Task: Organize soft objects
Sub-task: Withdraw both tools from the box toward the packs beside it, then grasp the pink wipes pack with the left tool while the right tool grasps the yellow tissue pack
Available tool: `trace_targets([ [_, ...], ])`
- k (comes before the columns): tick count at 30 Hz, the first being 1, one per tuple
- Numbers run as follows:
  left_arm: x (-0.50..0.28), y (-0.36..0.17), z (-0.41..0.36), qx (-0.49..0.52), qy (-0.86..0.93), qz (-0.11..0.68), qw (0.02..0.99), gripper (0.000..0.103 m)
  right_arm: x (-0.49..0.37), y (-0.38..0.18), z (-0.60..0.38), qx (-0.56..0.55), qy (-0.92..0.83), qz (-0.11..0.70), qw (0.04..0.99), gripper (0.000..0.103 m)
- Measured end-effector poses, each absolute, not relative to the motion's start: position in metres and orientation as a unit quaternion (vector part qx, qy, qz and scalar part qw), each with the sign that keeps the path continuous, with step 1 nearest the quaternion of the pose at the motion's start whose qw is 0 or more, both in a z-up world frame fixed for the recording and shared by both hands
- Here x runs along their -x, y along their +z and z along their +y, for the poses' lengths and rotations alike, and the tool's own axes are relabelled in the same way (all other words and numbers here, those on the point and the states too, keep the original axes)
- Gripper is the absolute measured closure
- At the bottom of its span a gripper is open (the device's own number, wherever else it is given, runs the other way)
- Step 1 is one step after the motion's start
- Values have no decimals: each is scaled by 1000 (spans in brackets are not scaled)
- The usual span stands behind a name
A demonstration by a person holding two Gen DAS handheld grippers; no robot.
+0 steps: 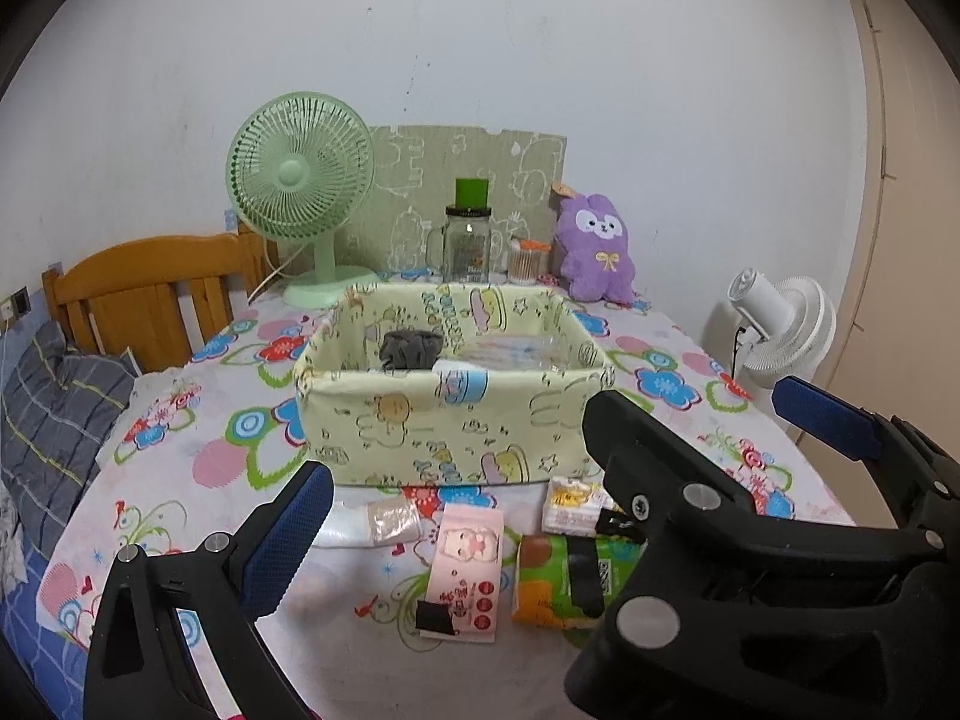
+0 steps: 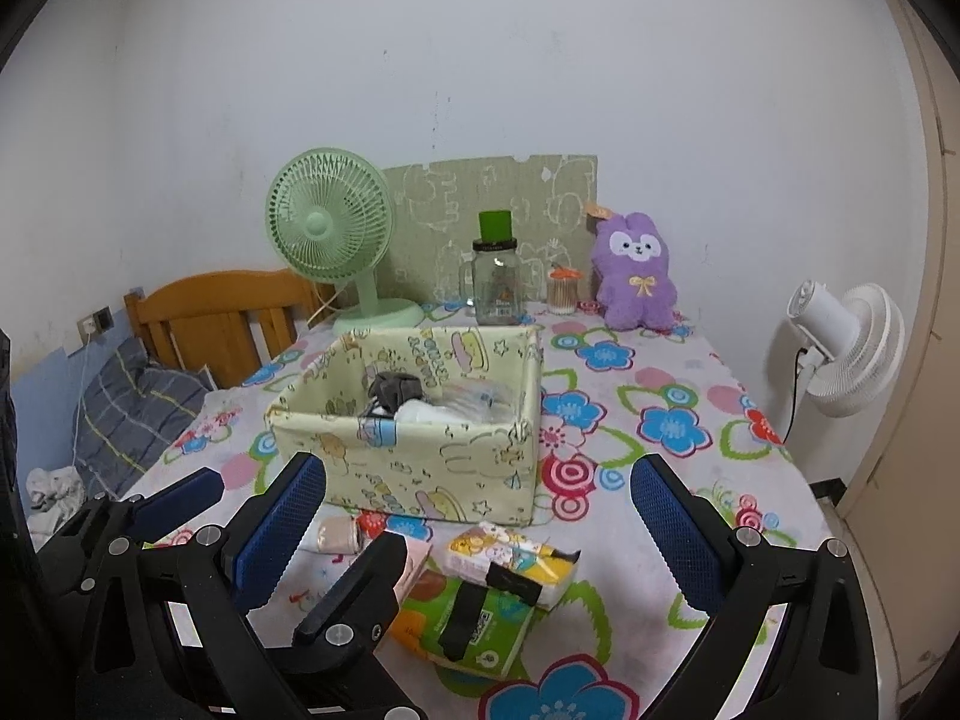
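A pale yellow fabric bin (image 1: 447, 429) (image 2: 420, 462) stands mid-table with a grey scrunchie (image 1: 411, 349) (image 2: 393, 390) and clear packets inside. In front of it lie a pink tissue pack (image 1: 468, 570), a green tissue pack (image 1: 564, 582) (image 2: 468, 624), a small yellow cartoon pack (image 1: 570, 501) (image 2: 510, 558) and a clear wrapped roll (image 1: 390, 519) (image 2: 339, 534). My left gripper (image 1: 456, 510) is open and empty above the packs. My right gripper (image 2: 480, 534) is open and empty, with the left gripper's finger crossing its view. A purple plush (image 1: 594, 246) (image 2: 639, 276) sits at the back.
A green desk fan (image 1: 300, 192) (image 2: 330, 228), a glass jar with green lid (image 1: 468, 234) (image 2: 497, 276) and a cotton swab tub (image 1: 528, 261) (image 2: 564, 291) line the table's back edge. A white fan (image 1: 780, 324) (image 2: 852, 348) stands right of the table. A wooden headboard (image 1: 150, 300) is left.
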State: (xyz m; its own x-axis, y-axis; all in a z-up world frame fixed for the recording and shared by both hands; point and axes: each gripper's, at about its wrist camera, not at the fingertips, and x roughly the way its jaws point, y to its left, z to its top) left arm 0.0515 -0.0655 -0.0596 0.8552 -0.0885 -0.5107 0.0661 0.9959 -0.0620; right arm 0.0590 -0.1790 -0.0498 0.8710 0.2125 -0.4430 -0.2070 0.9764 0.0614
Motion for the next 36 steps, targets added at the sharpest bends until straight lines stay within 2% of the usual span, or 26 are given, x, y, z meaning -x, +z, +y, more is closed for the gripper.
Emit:
trace_targets([
  [12, -59, -89, -65, 13, -30, 300, 953, 1, -69, -84, -177, -12, 103, 271, 957, 0],
  [21, -68, -107, -58, 17, -17, 327, 945, 6, -83, -106, -180, -24, 95, 300, 949, 0],
  [36, -84, -127, -53, 16, -3, 361, 932, 22, -104, -127, -181, -25, 80, 332, 940, 0],
])
